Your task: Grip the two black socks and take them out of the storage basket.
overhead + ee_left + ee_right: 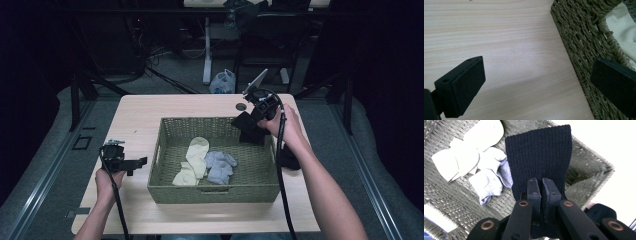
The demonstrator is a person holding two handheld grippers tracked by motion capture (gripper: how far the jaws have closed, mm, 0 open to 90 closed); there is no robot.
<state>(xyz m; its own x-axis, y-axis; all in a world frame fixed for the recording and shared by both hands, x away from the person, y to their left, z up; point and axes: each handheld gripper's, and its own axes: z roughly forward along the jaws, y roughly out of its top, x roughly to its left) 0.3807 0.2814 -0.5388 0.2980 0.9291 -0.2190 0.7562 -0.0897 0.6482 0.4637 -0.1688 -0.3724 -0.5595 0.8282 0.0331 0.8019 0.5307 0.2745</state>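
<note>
The right gripper (541, 185) pinches a dark knit sock (539, 157) above the woven basket's (161, 183) far corner. The left gripper (544, 87) rests wide apart and empty, just beside the basket.

No readable text, no labels, no brands, no numbers, no signs anywhere

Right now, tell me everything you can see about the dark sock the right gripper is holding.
The dark sock is navy-black ribbed knit, flat and unfolded. The right gripper, its jaws closed, pinches it near one end, and the rest hangs over the far right corner of the woven basket, above the cream socks and grey-blue socks lying inside.
</note>
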